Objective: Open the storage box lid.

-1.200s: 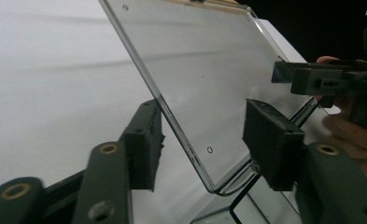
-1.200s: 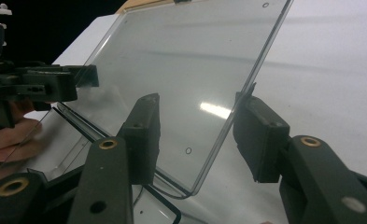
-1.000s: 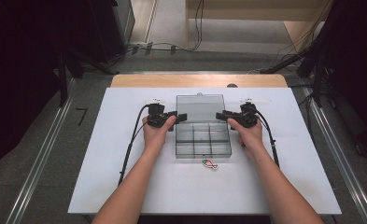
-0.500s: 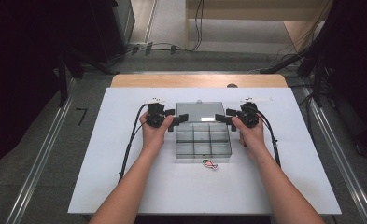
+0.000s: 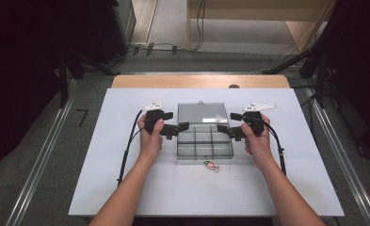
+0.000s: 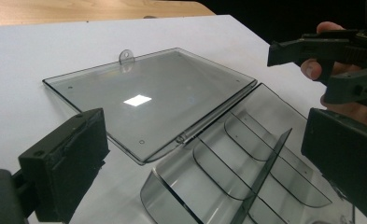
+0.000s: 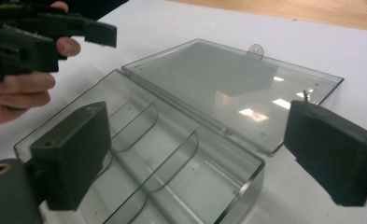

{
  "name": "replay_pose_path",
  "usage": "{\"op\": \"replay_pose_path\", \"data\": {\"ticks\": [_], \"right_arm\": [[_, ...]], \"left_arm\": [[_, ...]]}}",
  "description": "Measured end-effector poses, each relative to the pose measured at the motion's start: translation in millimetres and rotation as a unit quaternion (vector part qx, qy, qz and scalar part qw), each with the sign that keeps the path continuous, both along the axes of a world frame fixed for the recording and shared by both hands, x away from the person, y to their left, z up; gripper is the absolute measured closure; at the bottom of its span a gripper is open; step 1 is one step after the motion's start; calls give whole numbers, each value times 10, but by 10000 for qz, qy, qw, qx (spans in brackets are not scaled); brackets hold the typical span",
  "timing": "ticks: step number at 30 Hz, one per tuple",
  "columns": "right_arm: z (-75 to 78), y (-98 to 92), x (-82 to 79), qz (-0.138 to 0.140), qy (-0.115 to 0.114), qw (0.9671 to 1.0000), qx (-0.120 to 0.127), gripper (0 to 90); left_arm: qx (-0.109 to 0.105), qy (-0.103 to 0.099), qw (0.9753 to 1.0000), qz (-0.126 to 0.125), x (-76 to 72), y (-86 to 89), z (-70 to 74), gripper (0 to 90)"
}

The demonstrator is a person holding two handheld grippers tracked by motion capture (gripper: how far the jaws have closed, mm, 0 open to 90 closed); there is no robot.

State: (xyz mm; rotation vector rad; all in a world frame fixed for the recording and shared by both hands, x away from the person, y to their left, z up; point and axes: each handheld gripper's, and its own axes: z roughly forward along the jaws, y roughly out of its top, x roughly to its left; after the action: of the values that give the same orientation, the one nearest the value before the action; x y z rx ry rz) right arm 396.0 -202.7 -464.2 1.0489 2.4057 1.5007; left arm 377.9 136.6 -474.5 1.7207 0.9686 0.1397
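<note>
Now, white counter in a dim room.
Left tool and right tool, jaws apart, flank the opened compartment box between them.

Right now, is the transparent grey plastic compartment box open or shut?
Open. The transparent grey plastic compartment box has its flat lid swung back onto the white table, baring its dividers.
</note>
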Motion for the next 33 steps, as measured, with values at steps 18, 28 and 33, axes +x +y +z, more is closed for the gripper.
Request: {"op": "replay_pose_path", "data": {"ticks": [18,28,33], "right_arm": [[5,37,-461,346,-236,9990,-173,0],[2,54,-626,382,-339,9982,-307,0],[-11,48,-697,403,-317,9983,-289,0]], "left_arm": [[148,-378,9987,-294,-429,6,87,0],[235,-503,9978,-361,-619,68,99,0],[294,-544,9975,-332,-707,123,67,0]]}}
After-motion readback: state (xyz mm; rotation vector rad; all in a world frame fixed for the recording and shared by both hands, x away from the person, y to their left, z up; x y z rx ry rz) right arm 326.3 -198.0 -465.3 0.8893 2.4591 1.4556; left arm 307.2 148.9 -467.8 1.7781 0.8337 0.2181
